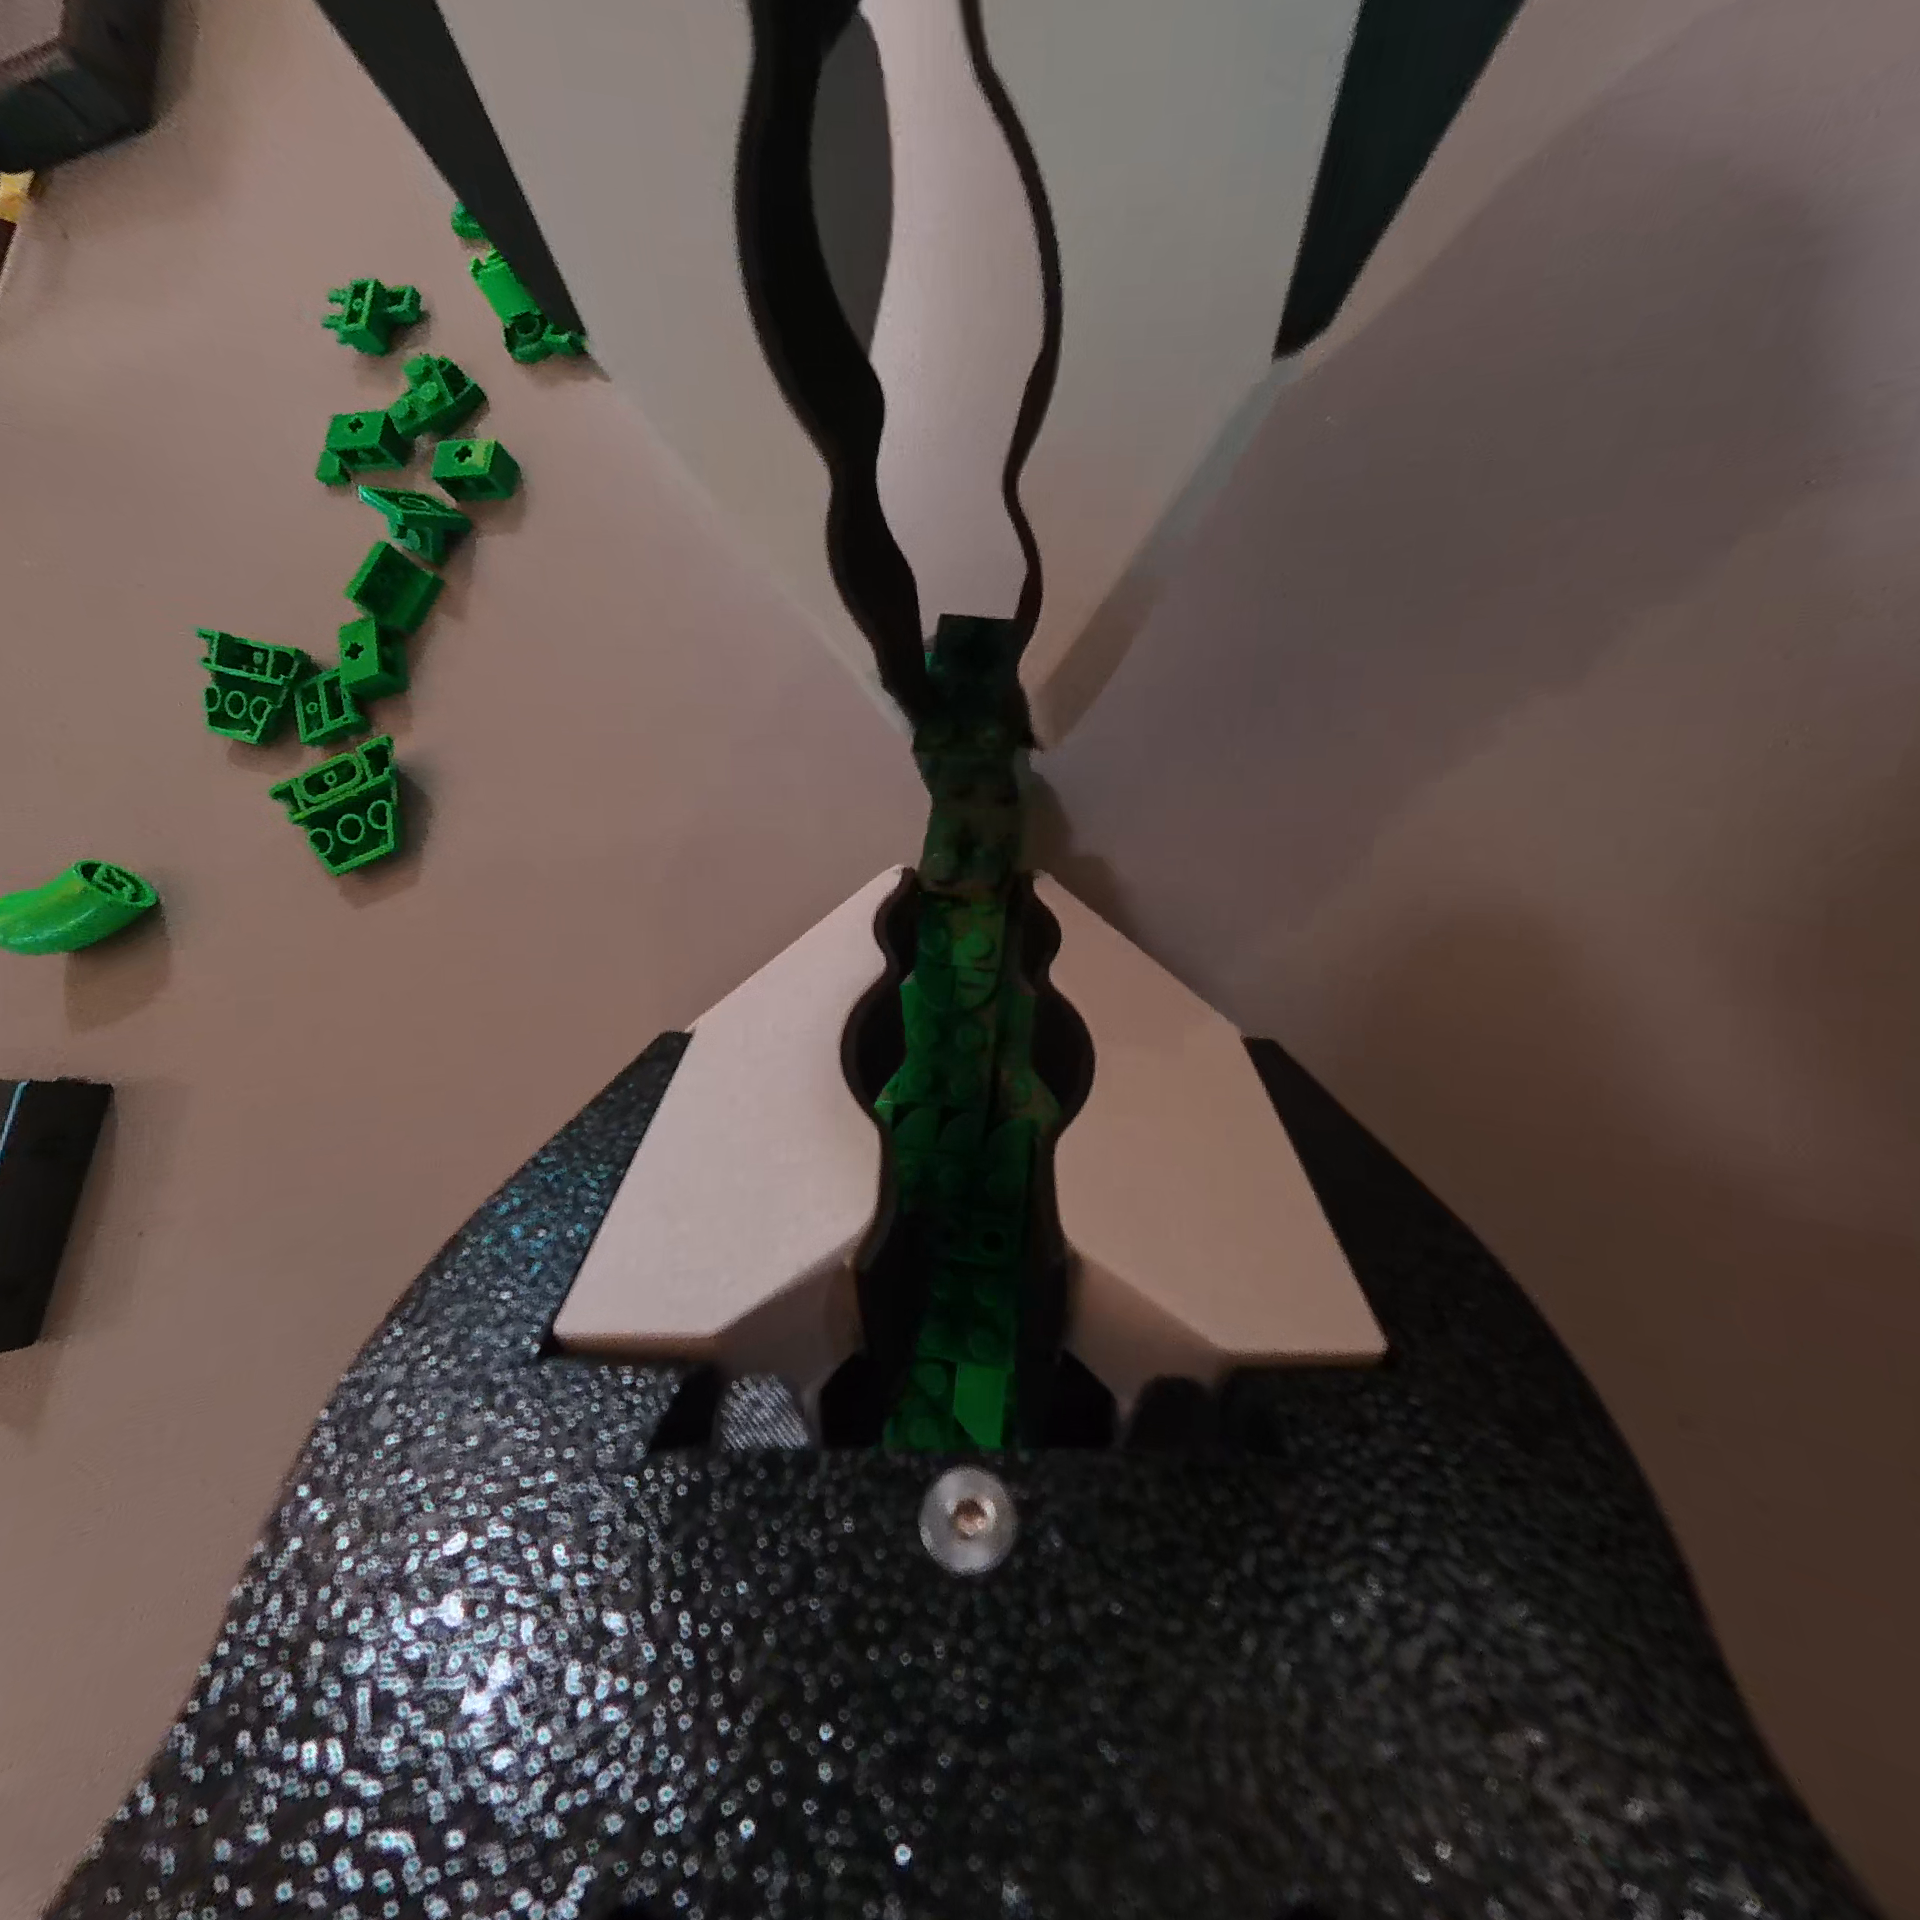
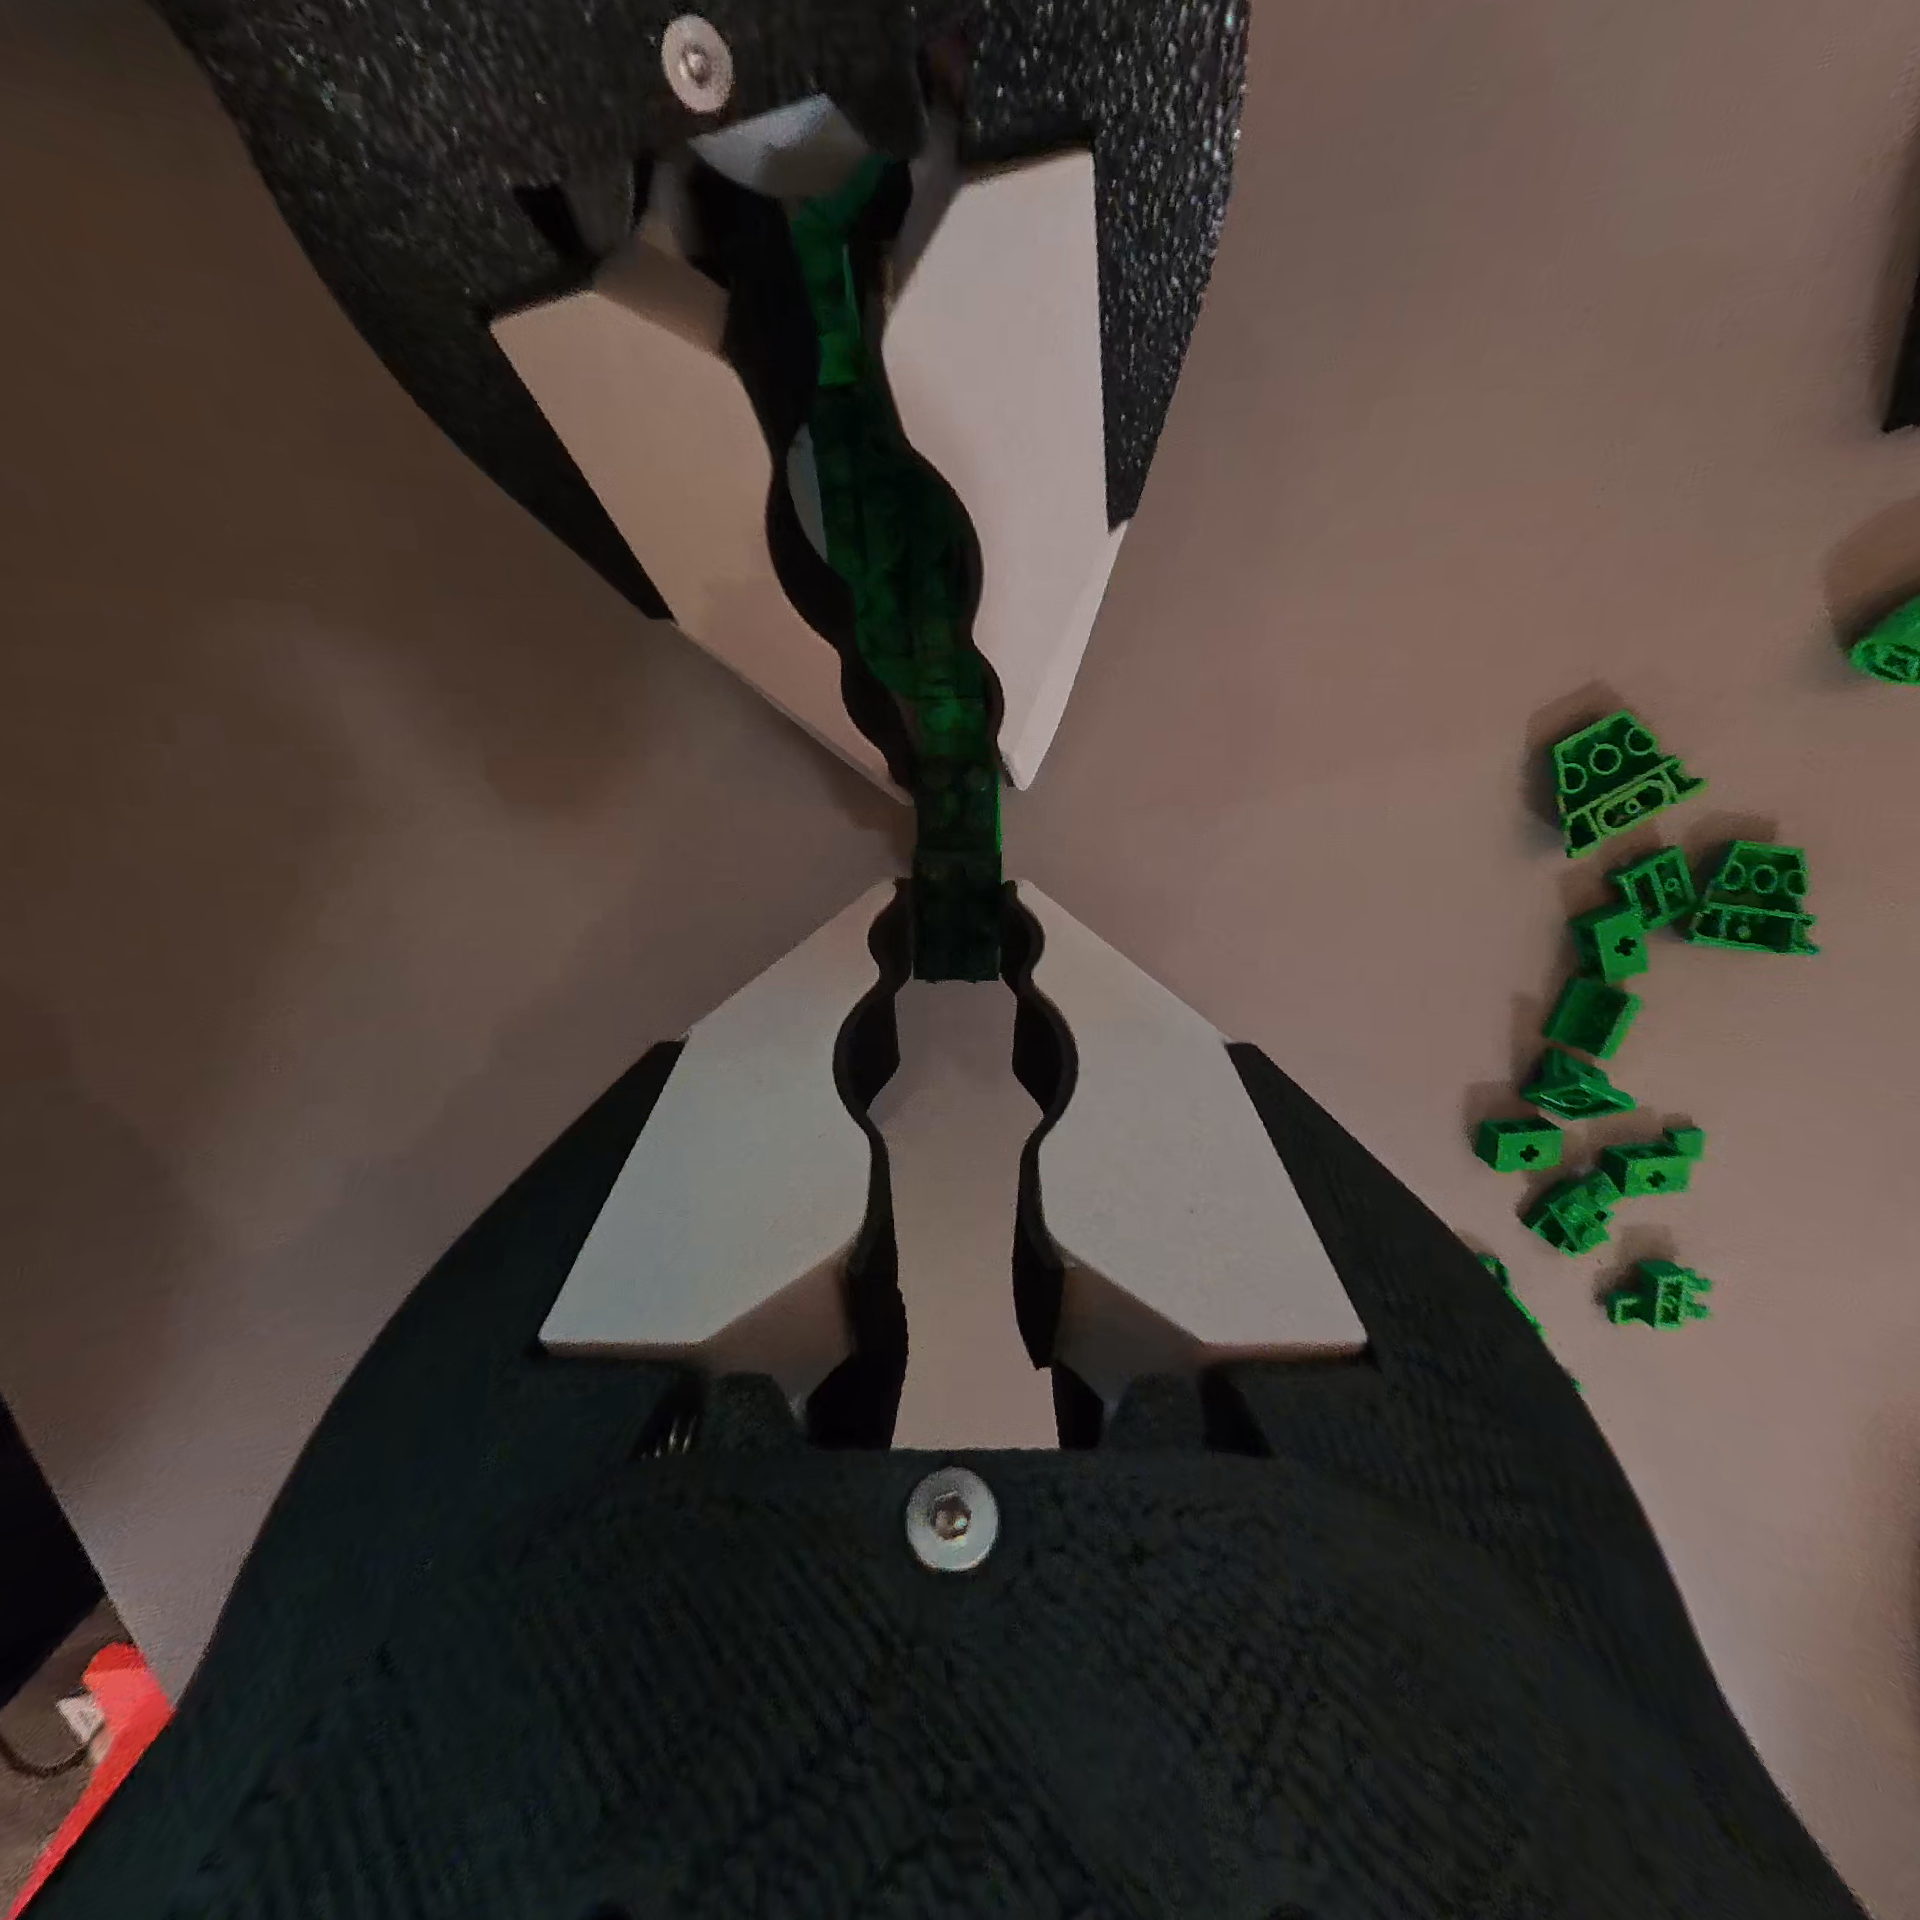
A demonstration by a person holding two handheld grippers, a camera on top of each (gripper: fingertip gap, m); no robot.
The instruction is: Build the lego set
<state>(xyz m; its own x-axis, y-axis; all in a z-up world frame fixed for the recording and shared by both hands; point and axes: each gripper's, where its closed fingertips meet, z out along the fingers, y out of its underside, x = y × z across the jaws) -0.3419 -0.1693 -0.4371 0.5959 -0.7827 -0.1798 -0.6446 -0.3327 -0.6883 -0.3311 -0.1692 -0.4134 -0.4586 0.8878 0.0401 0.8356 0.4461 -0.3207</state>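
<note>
A long, thin green lego assembly [image 1: 961, 1143] runs lengthwise between the fingers of my left gripper [image 1: 966, 883], which is shut on it. Its far end sticks out past the tips into my right gripper [image 1: 971, 727], which faces the left one tip to tip. In the right wrist view my right gripper [image 2: 956, 894] is shut on the end of the assembly [image 2: 914, 582], and the left gripper [image 2: 951, 779] comes in from the top. Both hold it above the beige table [image 1: 623, 935].
Several loose green lego pieces [image 1: 364, 623] lie scattered on the table to the left; they are at the right in the right wrist view [image 2: 1642, 987]. A curved green piece [image 1: 78, 920] lies nearer. A black block [image 1: 42, 1205] sits at the left edge. A red object [image 2: 104, 1745] is at the lower left. Only a small space, under 4 cm, lies between the two pairs of fingers. The curved green piece [image 1: 78, 920] is about equally far from each gripper, around 20 cm.
</note>
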